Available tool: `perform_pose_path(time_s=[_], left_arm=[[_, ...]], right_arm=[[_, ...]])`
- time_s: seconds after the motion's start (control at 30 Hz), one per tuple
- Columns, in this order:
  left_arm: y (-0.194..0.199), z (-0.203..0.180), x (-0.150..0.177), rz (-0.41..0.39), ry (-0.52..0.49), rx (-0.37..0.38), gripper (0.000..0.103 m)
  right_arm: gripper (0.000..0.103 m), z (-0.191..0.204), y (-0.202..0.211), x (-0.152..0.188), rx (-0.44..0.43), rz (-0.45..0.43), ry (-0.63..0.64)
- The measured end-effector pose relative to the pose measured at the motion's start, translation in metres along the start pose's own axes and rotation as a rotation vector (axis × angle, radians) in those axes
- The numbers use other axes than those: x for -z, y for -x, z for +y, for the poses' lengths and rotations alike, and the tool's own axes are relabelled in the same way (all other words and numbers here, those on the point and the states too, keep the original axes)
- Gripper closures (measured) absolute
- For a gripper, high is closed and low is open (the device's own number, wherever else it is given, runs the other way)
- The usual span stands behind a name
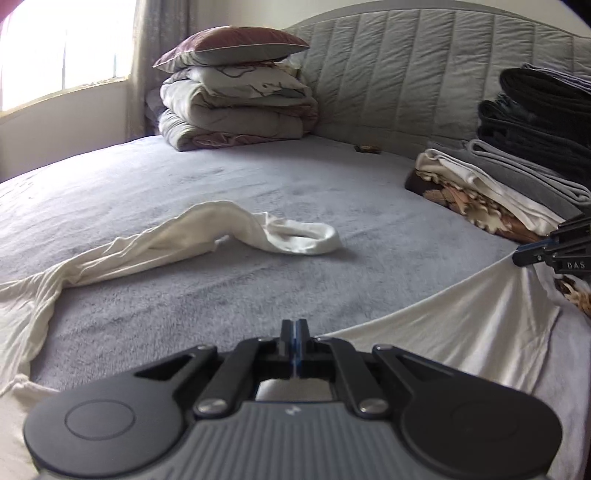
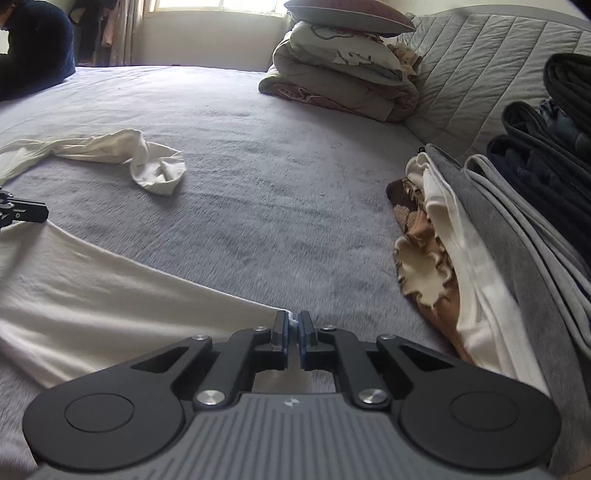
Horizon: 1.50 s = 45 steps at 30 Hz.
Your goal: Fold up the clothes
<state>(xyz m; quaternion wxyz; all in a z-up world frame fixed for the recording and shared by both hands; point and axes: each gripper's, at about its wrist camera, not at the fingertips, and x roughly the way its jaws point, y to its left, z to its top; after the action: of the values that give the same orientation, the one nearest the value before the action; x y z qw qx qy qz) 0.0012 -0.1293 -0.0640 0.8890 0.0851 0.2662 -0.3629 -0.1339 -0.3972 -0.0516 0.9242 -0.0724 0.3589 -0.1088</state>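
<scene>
On a grey bed (image 1: 258, 177), the left gripper (image 1: 294, 326) and right gripper (image 2: 293, 325) are each clamping an edge of the cream garment (image 2: 110, 288), stretching it taut for folding.

A grey plush bedspread (image 1: 258, 177) is spread over the bed, and a quilted grey headboard (image 1: 406, 74) is seen behind it. Folded duvets (image 1: 236, 114) are stacked against the headboard and topped by a maroon pillow (image 1: 236, 46). A bright window (image 1: 62, 48) with a curtain (image 1: 155, 33) is seen beyond the bed.
</scene>
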Motion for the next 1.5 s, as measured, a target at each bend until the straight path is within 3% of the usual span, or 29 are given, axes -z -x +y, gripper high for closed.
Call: perform_pose_path(time_s=[0.23, 0.37, 0.5, 0.7, 0.83, 0.93, 1.1, 1.27, 1.3, 1.33, 1.37, 1.4, 1.5], left_arm=[[-0.016, -0.003, 0.007, 0.041, -0.019, -0.04, 0.102], [-0.009, -0.001, 0.005, 0.039, -0.009, -0.035, 0.099], [0.013, 0.004, 0.003, 0.017, 0.023, -0.01, 0.072], [0.065, 0.01, 0.014, -0.004, -0.006, 0.099, 0.064], [0.091, 0.016, 0.036, 0.032, -0.048, 0.149, 0.064], [0.107, 0.02, 0.053, 0.05, -0.077, 0.155, 0.064], [0.12, 0.027, 0.072, 0.082, -0.107, 0.167, 0.064], [0.114, 0.02, 0.085, 0.098, -0.175, 0.141, 0.066], [0.114, 0.017, 0.087, 0.09, -0.189, 0.134, 0.071], [0.113, 0.014, 0.088, 0.085, -0.199, 0.134, 0.076], [0.112, 0.012, 0.087, 0.085, -0.206, 0.143, 0.095], [0.112, 0.01, 0.087, 0.083, -0.21, 0.148, 0.101], [0.117, 0.011, 0.082, 0.069, -0.199, 0.161, 0.102]], right_arm=[[0.097, 0.007, -0.034, -0.002, 0.031, 0.082, 0.005], [0.095, 0.01, -0.036, -0.002, 0.055, 0.083, -0.021], [0.077, -0.013, -0.019, -0.002, 0.025, 0.089, -0.203], [0.074, -0.044, 0.013, 0.016, -0.076, 0.149, -0.455], [0.074, -0.042, 0.017, 0.034, -0.141, 0.223, -0.555], [0.074, -0.035, 0.015, 0.042, -0.12, 0.26, -0.558], [0.074, -0.033, 0.015, 0.046, -0.106, 0.259, -0.605], [0.075, -0.021, 0.016, 0.044, -0.069, 0.248, -0.558], [0.08, -0.02, 0.018, 0.045, -0.061, 0.241, -0.54], [0.092, -0.021, 0.018, 0.046, -0.052, 0.231, -0.527], [0.098, -0.021, 0.017, 0.046, -0.041, 0.224, -0.521], [0.1, -0.021, 0.016, 0.047, -0.031, 0.216, -0.514], [0.101, -0.028, 0.021, 0.047, 0.001, 0.188, -0.521]])
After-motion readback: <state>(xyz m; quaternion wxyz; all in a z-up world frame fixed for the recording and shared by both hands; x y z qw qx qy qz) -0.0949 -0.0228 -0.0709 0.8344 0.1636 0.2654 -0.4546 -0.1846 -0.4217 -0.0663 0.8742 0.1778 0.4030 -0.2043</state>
